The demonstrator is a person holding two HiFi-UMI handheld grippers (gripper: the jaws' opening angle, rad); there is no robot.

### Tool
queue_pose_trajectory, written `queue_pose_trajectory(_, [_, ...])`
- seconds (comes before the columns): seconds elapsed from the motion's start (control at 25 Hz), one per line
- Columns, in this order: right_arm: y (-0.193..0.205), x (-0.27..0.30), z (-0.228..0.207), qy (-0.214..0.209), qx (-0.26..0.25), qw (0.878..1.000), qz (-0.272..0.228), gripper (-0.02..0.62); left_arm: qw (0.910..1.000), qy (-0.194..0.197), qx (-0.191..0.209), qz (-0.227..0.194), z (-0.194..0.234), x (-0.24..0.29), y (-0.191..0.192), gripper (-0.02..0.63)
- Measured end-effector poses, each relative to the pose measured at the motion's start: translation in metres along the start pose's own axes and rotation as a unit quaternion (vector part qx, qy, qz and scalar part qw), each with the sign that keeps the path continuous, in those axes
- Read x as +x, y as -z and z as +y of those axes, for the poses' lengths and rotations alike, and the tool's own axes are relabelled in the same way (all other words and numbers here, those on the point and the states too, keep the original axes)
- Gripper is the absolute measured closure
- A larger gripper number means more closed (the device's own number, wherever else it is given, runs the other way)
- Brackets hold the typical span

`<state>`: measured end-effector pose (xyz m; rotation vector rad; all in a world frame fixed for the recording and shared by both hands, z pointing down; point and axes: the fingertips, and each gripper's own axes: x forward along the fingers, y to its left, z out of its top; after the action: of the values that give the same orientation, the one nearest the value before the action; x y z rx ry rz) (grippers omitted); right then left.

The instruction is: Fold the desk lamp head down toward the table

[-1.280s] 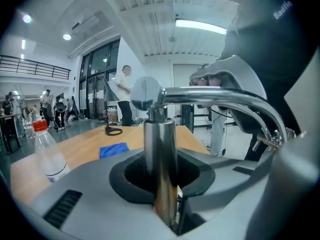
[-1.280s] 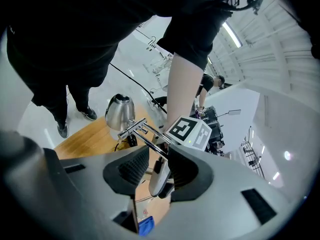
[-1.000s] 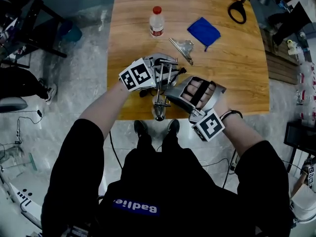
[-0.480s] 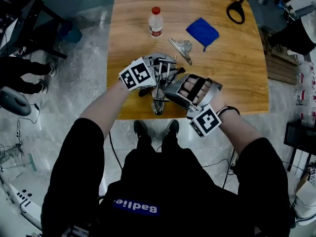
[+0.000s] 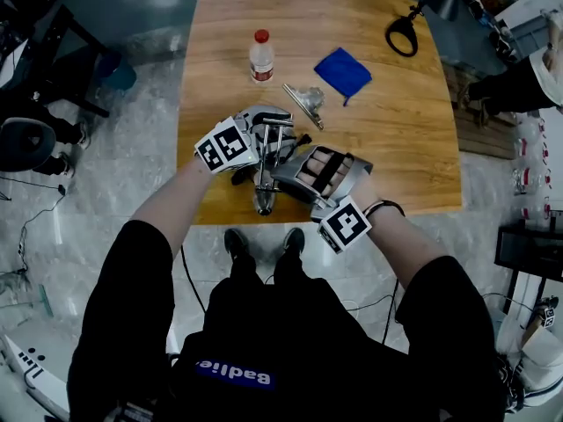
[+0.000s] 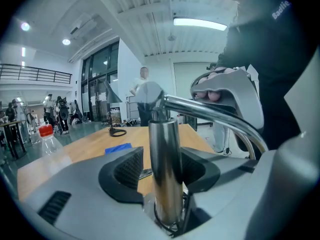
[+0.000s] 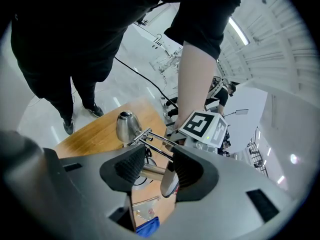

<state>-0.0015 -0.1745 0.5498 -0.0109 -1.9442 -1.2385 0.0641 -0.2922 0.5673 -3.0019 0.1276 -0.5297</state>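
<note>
A chrome desk lamp [image 5: 268, 152] stands at the near edge of the wooden table [image 5: 396, 148], its bell-shaped head [image 5: 262, 202] low over the table's front edge. My left gripper [image 5: 261, 137] reaches in from the left. In the left gripper view its opening jaws [image 6: 161, 168] flank the upright chrome post [image 6: 164, 144], with a gap showing on the left side. My right gripper [image 5: 286, 172] comes in from the right. Its jaws [image 7: 159, 170] are also opening, with a chrome tube [image 7: 150, 170] of the lamp between them. The lamp head [image 7: 126, 126] lies beyond.
Farther back on the table stand a clear bottle with a red cap [image 5: 260, 56], a blue cloth [image 5: 343, 71] and a small clear-and-metal item [image 5: 303, 102]. A black ring-shaped object [image 5: 401, 35] lies at the far right corner. Chairs and cables are on the floor around.
Both grippers have stayed at the lamp, and the lamp's pose looks the same. The head view itself has shifted a little, so everything sits slightly more to the left.
</note>
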Motion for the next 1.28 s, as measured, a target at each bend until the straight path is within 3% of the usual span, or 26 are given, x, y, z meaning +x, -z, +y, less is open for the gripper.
queue_pose_trajectory(0.08, [0.002,-0.003,0.003,-0.002,0.002,1.000,0.000,0.394,0.9996,0.006,0.022,0.016,0.001,-0.002,0.000,0.391])
queue_pose_trajectory(0.24, [-0.004,-0.016,-0.006,0.007,-0.005,1.000,-0.012,0.385,0.9967,0.017,0.065,0.046,0.001,-0.010,-0.002,0.360])
queue_pose_trajectory(0.48, [-0.011,-0.037,-0.001,0.018,0.006,0.999,-0.026,0.385,0.9957,-0.015,0.065,0.064,0.007,-0.030,-0.001,0.339])
queue_pose_trajectory(0.68, [-0.006,-0.060,0.021,0.021,0.039,0.998,-0.033,0.385,0.9922,-0.091,0.025,0.082,0.018,-0.061,0.014,0.339])
queue_pose_trajectory(0.84, [-0.007,-0.077,0.031,0.039,0.099,0.993,-0.043,0.385,0.9765,-0.201,-0.053,0.056,0.032,-0.112,0.018,0.339])
queue_pose_trajectory(0.92, [-0.015,-0.086,0.032,0.055,0.162,0.984,-0.052,0.385,0.9669,-0.240,-0.079,0.037,0.021,-0.136,0.011,0.341])
queue_pose_trajectory(1.04, [-0.032,-0.100,0.031,0.086,0.258,0.961,-0.055,0.385,0.9604,-0.261,-0.096,0.004,-0.020,-0.159,-0.008,0.341])
queue_pose_trajectory(1.28, [-0.081,-0.122,0.023,0.147,0.418,0.895,-0.049,0.386,0.9593,-0.241,-0.137,-0.055,-0.123,-0.177,-0.047,0.341])
